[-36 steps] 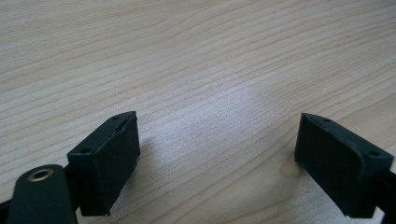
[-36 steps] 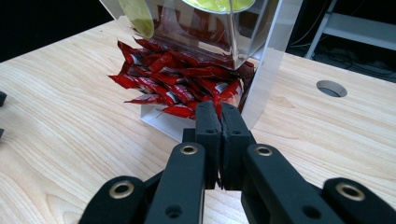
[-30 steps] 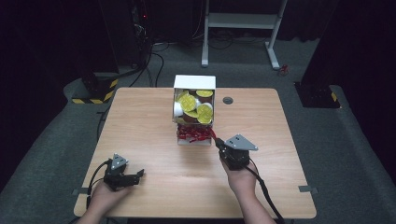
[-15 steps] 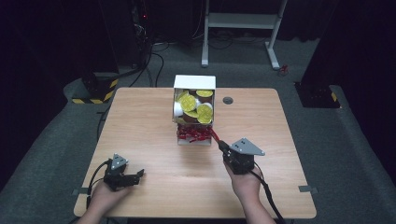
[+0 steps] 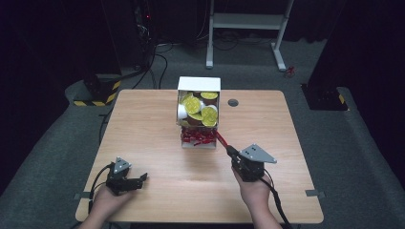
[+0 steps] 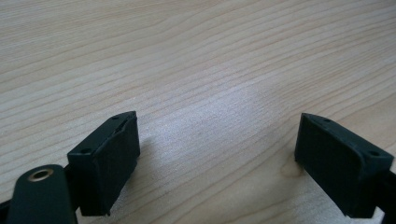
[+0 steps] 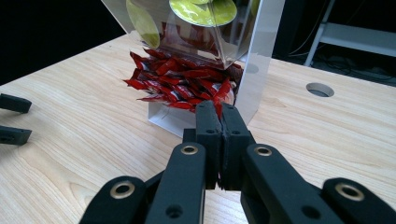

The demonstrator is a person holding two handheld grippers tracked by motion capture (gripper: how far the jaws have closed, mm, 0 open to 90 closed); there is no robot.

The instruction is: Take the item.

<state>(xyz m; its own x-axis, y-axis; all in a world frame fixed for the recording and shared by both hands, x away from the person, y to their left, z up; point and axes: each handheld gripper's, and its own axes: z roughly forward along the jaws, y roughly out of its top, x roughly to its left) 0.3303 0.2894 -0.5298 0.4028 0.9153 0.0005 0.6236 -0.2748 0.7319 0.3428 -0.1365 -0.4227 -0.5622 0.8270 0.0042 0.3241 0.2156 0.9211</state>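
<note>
A white dispenser box (image 5: 199,84) stands at the table's far middle, with yellow-lidded capsules (image 5: 193,105) behind its clear front and a pile of red sachets (image 5: 196,138) in its bottom tray. My right gripper (image 5: 230,150) is just right of the tray, shut on one red sachet (image 5: 221,139) that reaches back toward the pile. In the right gripper view the jaws of my right gripper (image 7: 221,122) are pressed together with the sachet's end (image 7: 218,108) between the tips, the pile (image 7: 177,84) right ahead. My left gripper (image 5: 142,178) rests open at the front left, its jaws (image 6: 217,144) wide apart over bare wood.
A round cable hole (image 5: 233,102) lies in the table right of the box. Behind the table stand a white metal frame (image 5: 248,21) and cables on the dark floor. Bare wood (image 5: 186,186) stretches between the two grippers.
My right gripper has drifted slightly right and toward the front edge, drawing the red sachet out with it. The left gripper has stayed put.
</note>
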